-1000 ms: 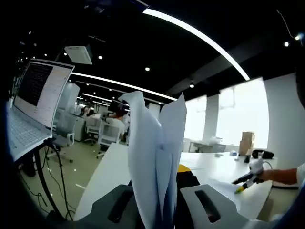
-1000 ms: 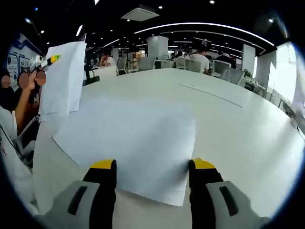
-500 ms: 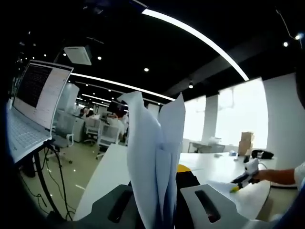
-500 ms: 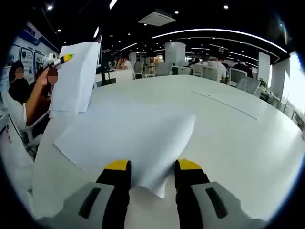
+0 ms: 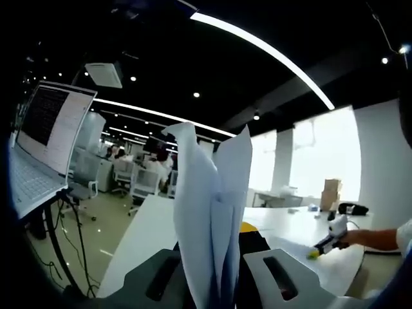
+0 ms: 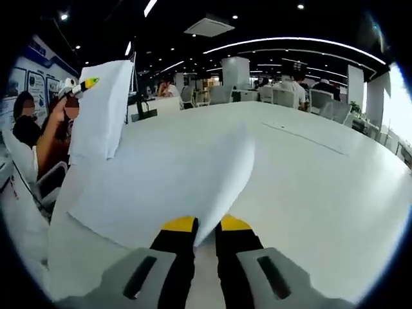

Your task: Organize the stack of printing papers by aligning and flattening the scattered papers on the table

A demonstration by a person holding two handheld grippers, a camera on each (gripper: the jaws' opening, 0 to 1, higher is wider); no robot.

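Note:
My left gripper (image 5: 216, 248) is shut on a bundle of white papers (image 5: 212, 199) that stands upright between its jaws. The same bundle (image 6: 96, 109) hangs at the upper left of the right gripper view, with the left gripper (image 6: 78, 84) above it. My right gripper (image 6: 206, 225) is shut on the near edge of a single white sheet (image 6: 161, 180) lying on the white table (image 6: 322, 180). The sheet's right side arches up off the table. In the left gripper view the right gripper (image 5: 324, 243) shows low at the right, in a hand.
An open laptop (image 5: 42, 138) stands on a raised stand at the left. The person (image 6: 35, 138) sits at the table's left edge. Office desks, chairs and people (image 6: 277, 87) fill the far end. Bare table stretches to the right of the sheet.
My right jaws have come together from wide open onto the sheet's near edge, and the sheet has buckled upward. The left gripper keeps the upright bundle almost still.

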